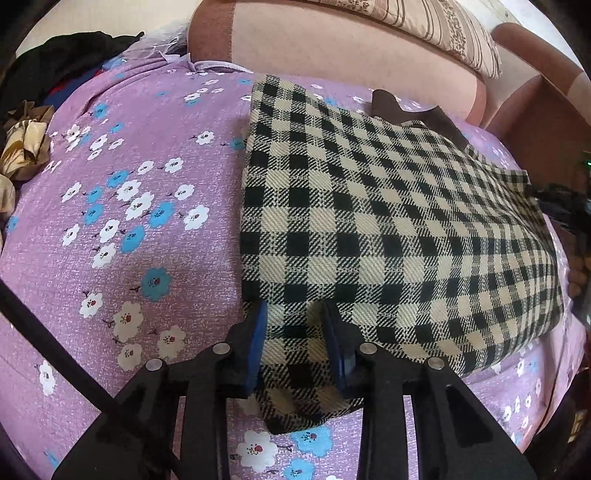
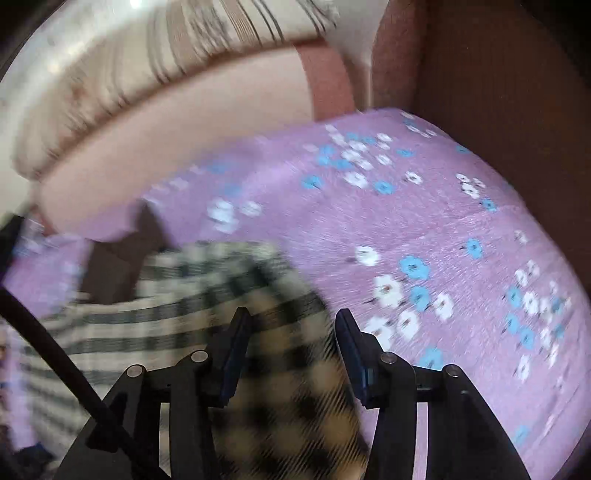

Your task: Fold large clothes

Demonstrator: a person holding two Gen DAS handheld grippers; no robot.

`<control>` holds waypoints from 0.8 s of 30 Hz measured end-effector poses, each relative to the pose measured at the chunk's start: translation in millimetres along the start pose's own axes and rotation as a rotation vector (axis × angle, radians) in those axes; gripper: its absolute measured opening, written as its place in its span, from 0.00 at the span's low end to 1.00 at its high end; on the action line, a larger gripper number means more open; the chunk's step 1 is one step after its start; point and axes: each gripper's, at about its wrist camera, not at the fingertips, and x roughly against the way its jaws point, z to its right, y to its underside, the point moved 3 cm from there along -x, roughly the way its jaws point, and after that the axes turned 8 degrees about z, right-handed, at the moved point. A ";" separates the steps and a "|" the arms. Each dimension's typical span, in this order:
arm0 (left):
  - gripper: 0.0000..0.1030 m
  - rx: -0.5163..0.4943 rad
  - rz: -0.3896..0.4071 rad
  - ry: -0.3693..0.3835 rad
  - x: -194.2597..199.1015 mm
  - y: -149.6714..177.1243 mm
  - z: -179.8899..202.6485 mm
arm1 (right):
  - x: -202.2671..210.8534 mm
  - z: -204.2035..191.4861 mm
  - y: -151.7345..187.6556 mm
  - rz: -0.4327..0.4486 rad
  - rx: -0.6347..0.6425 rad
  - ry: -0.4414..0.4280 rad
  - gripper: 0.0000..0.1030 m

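A black-and-cream checked garment (image 1: 388,229) lies folded on the purple flowered sheet (image 1: 129,206), with a dark brown collar (image 1: 406,109) at its far edge. My left gripper (image 1: 295,332) straddles the garment's near left corner, jaws apart with cloth between them. In the blurred right wrist view the same garment (image 2: 192,295) lies at lower left. My right gripper (image 2: 291,332) is open over its right edge, with cloth between the fingers. The right gripper's dark body shows at the far right of the left wrist view (image 1: 565,210).
A pink sofa back (image 1: 351,55) with a striped cushion (image 1: 436,26) stands behind. A pile of dark clothes (image 1: 62,62) and a gold satin cloth (image 1: 22,147) lie at the far left. A brown armrest (image 2: 498,92) borders the right side.
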 end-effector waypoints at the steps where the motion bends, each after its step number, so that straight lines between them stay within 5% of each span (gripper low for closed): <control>1: 0.30 0.001 0.004 -0.001 -0.4 0.0 -0.2 | 20.7 -8.0 3.4 0.027 -0.014 -0.076 0.51; 6: 0.30 -0.002 0.018 -0.021 4.1 3.1 0.7 | 73.5 -67.3 43.6 0.001 0.018 -0.404 0.51; 10: 0.30 -0.041 0.032 -0.042 10.0 10.5 3.3 | 79.9 -116.6 92.7 -0.120 0.039 -0.606 0.51; 15: 0.37 -0.081 0.020 -0.095 18.5 26.5 -4.1 | 50.8 -111.8 141.8 -0.199 0.041 -0.527 0.51; 20: 0.40 0.002 0.013 -0.039 28.0 33.1 -27.0 | 44.1 -26.3 149.7 -0.191 -0.134 -0.442 0.27; 24: 0.42 0.018 0.021 -0.063 34.1 36.4 -31.4 | 58.0 22.7 148.1 -0.158 -0.199 -0.389 0.25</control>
